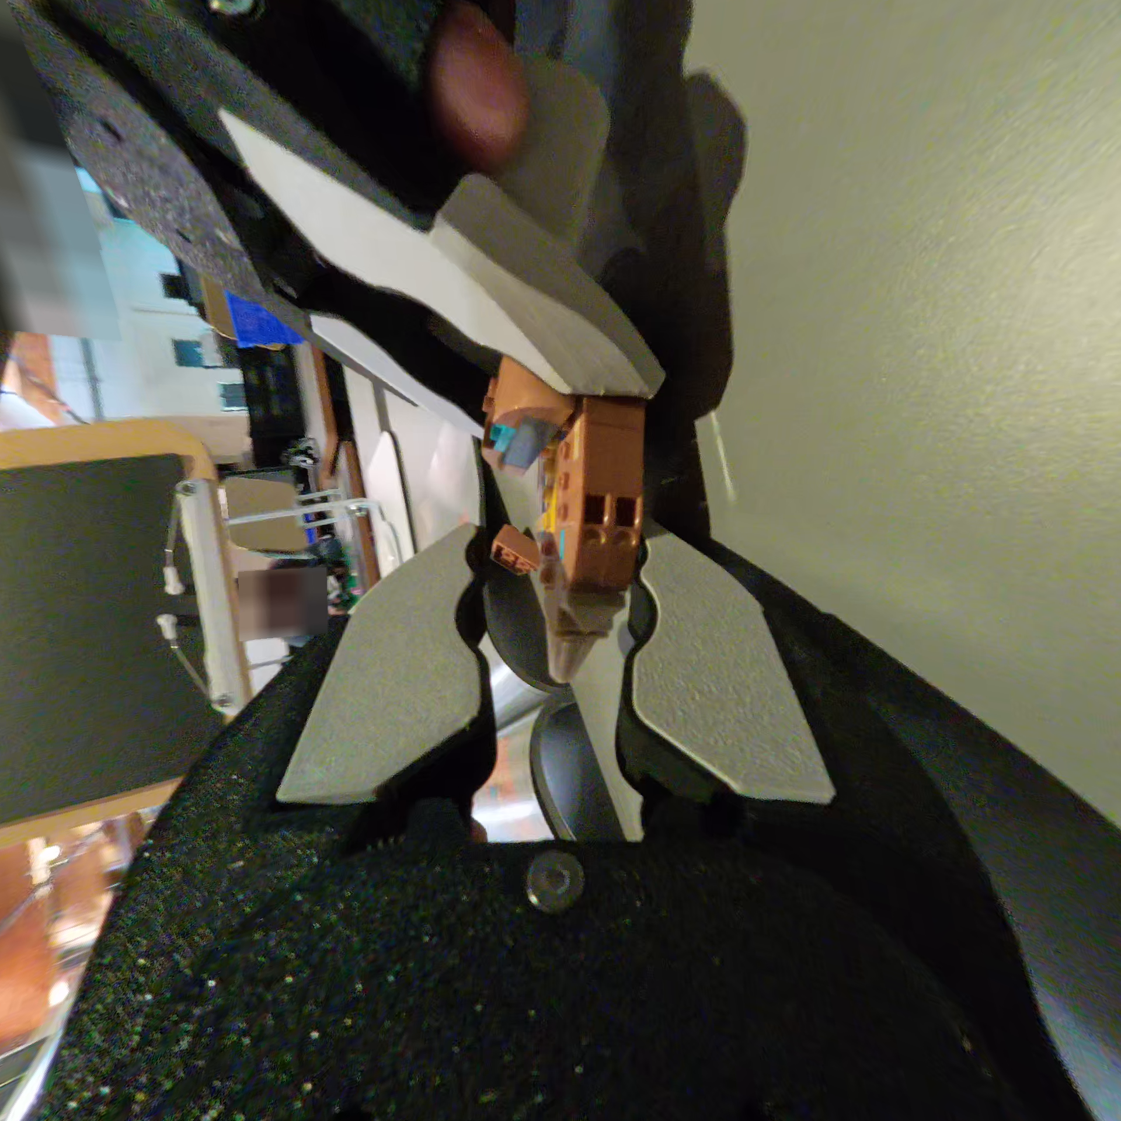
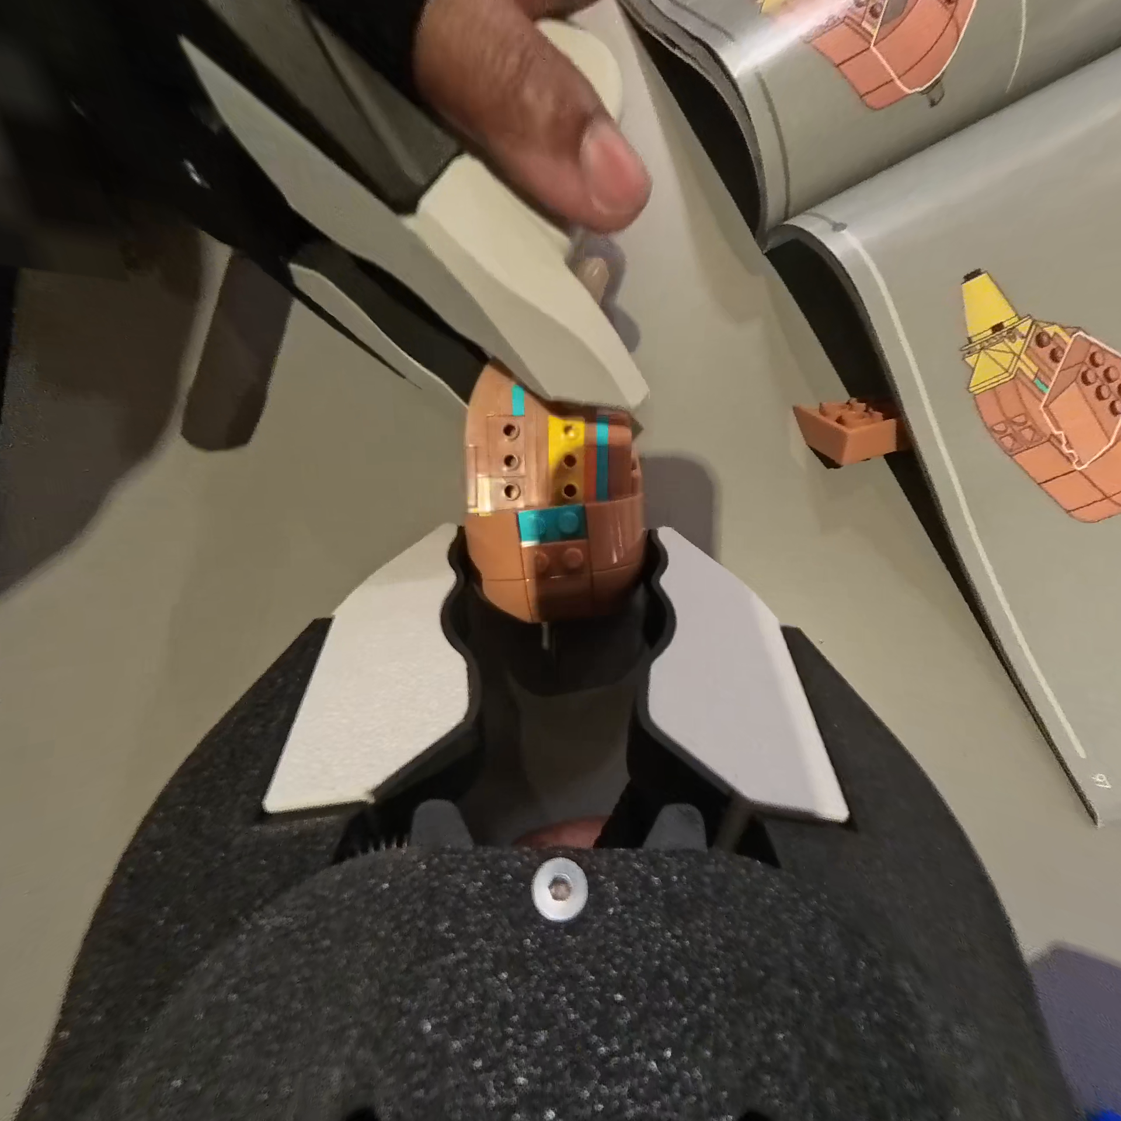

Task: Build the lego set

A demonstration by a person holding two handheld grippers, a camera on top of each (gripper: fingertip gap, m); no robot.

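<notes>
Held between the 2 grippers in mid-air above a pale grey table (image 2: 151, 546): a rounded brown lego model (image 2: 549, 515) with teal and yellow bricks showing among studded rows. In the right wrist view, seated with its lower end between the 2 pale fingers of the right gripper (image 2: 555, 546), both inner edges against the model's sides, so clamped on it. From above and the left, met at its top by the left gripper (image 2: 582, 388), slanted down, fingertips pressed to the upper end; a person's thumb (image 2: 546, 121) laid along that gripper's finger. In the left wrist view, seen as the same brown model (image 1: 600, 497), its pointed tan tip reaching down between the left gripper's own fingers (image 1: 561, 546), which stand a little apart around it; whether actually pinching the model cannot be told there. Opposite, the right gripper (image 1: 612, 388) angled in from the upper left, touching the model's far end, with a fingertip (image 1: 479, 91) blurred above. Off to the right on the table, an open instruction booklet (image 2: 910, 364) printed with drawings of the build, and 1 loose brown brick (image 2: 849, 434) lying just beside its page edge.
</notes>
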